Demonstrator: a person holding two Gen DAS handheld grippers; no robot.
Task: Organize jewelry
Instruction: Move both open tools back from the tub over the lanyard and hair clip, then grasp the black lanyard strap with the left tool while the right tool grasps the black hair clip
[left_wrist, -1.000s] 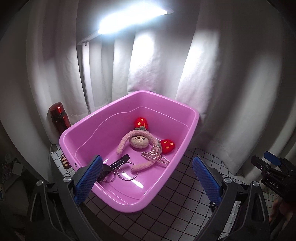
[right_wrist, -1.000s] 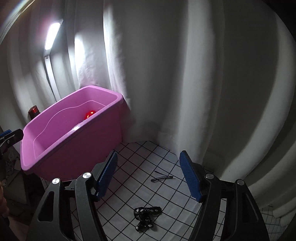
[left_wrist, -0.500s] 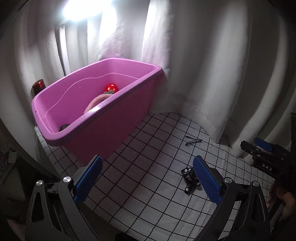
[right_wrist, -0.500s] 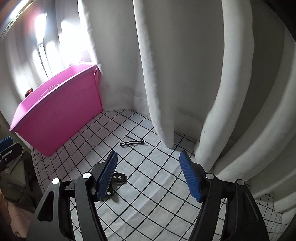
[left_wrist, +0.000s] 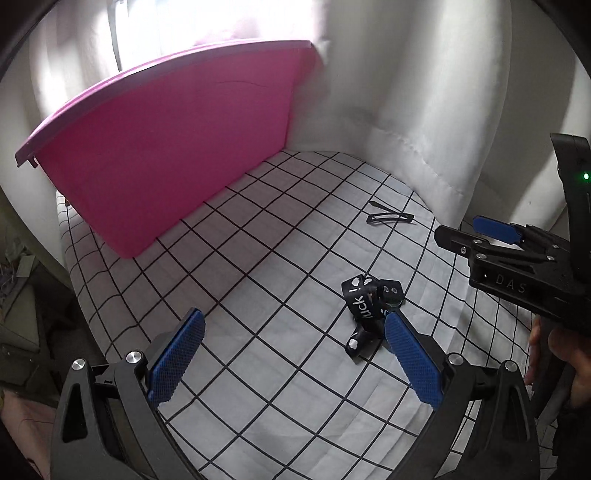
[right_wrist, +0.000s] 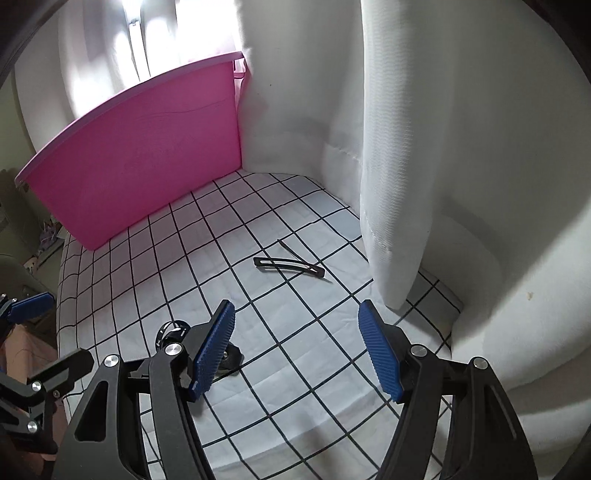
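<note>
A pink plastic bin (left_wrist: 177, 147) stands at the back left of the checked cloth; its inside is hidden from both views. A black printed band (left_wrist: 365, 306) lies crumpled on the cloth just beyond my left gripper's right finger. A black hair clip (left_wrist: 389, 217) lies farther back; it also shows in the right wrist view (right_wrist: 288, 265). My left gripper (left_wrist: 291, 354) is open and empty, low over the cloth. My right gripper (right_wrist: 295, 343) is open and empty, short of the clip, with the band (right_wrist: 173, 332) behind its left finger.
White curtains (right_wrist: 424, 147) hang close behind and to the right of the cloth. The checked cloth (left_wrist: 258, 258) ends at a drop on the left (left_wrist: 70, 266). The bin (right_wrist: 140, 155) fills the back left in the right wrist view.
Both grippers have come down and back from the bin toward the cloth. The bin's inside has gone out of sight, and the band and clip are now close.
</note>
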